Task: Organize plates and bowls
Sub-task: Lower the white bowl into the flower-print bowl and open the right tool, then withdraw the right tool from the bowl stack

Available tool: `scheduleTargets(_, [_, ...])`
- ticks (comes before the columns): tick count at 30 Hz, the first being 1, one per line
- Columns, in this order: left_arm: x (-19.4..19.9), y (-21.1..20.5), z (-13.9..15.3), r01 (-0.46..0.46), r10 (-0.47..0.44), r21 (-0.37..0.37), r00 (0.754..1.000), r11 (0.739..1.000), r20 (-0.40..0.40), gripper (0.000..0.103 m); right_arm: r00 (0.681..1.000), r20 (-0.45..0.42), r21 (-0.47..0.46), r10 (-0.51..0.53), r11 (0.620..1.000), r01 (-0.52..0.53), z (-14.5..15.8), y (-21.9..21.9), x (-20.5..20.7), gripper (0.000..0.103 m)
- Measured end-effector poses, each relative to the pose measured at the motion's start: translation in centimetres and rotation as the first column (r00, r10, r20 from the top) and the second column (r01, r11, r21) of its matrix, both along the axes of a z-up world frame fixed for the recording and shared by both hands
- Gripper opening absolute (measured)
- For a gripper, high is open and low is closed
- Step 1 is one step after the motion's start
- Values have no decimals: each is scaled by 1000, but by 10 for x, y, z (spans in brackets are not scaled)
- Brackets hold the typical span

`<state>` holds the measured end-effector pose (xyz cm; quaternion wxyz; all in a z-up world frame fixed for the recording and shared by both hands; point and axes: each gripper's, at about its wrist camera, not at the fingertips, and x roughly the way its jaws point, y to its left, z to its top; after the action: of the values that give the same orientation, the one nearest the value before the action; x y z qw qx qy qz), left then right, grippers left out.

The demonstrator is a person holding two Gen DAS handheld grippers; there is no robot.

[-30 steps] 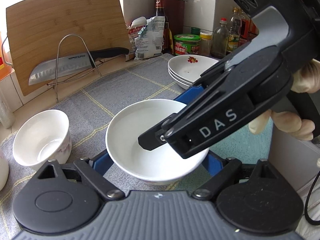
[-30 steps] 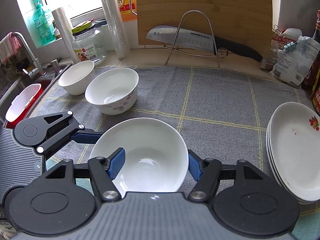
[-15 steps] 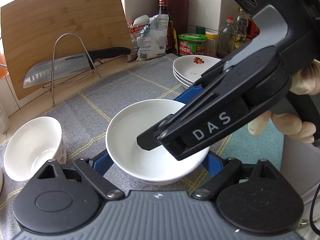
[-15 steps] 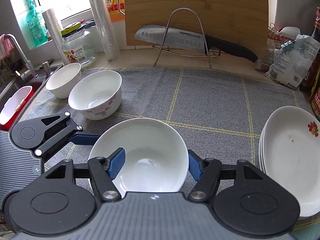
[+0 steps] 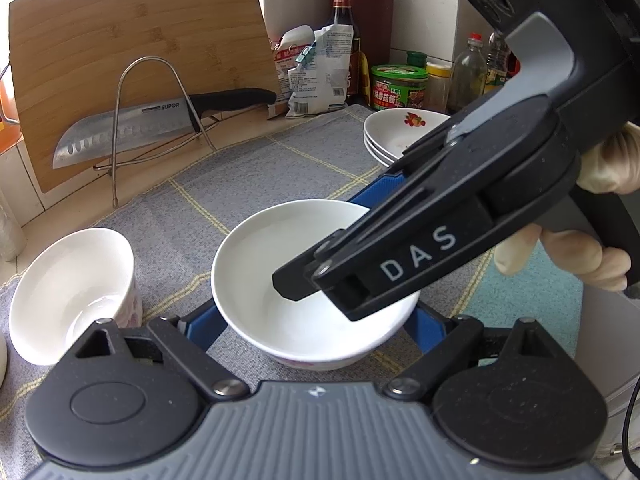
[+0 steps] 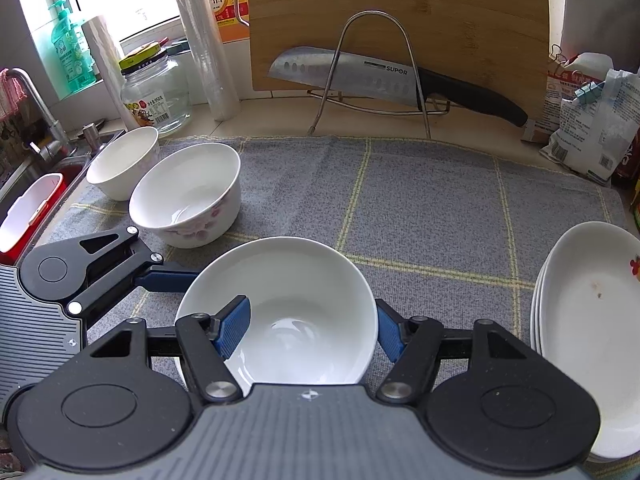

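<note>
While bowl point(image 6: 280, 312) sits on grey mat point(image 6: 432, 208) at 6 o'clock, left gripper point(image 5: 316, 326) straddles it, fingers apart. Right gripper point(image 6: 312, 328): one finger inside, one outside; grip cannot tell. Plates point(image 6: 592, 332) stacked at 3 o'clock.

Right claw point(image 6: 312, 326) straddles white bowl point(image 6: 280, 304), one finger inside; plate stack point(image 6: 588, 328) at right

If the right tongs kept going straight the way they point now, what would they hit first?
The right tongs already straddle the white bowl, so it goes along. Beyond lie the grey cloth, then probably the knife rack; depth unclear.
</note>
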<state>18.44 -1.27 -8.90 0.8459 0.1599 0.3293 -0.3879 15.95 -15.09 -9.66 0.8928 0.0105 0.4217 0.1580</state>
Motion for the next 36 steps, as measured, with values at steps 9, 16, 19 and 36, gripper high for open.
scheduleTargets(9, [0, 1, -4, -5, 5, 1, 1000, 1000, -6, 94, 1000, 2, 16, -8, 1000, 8, -2, -1, 0, 93])
scheduleTargets(16, [-7, 16, -2, -45, 45, -16, 999, 999, 3, 101, 999, 32, 1, -42, 999, 42, 6, -4, -6, 103])
scheduleTargets(19, [-13, 25, 0, -67, 67, -21, 998, 998, -4, 101, 997, 46, -4, -54, 999, 54, 11, -3, -9, 103])
scheduleTargets(36, [-40, 102, 15, -195, 196, -55, 980, 979, 15, 102, 989, 115, -45, -92, 994, 98, 29, 55, -31, 103])
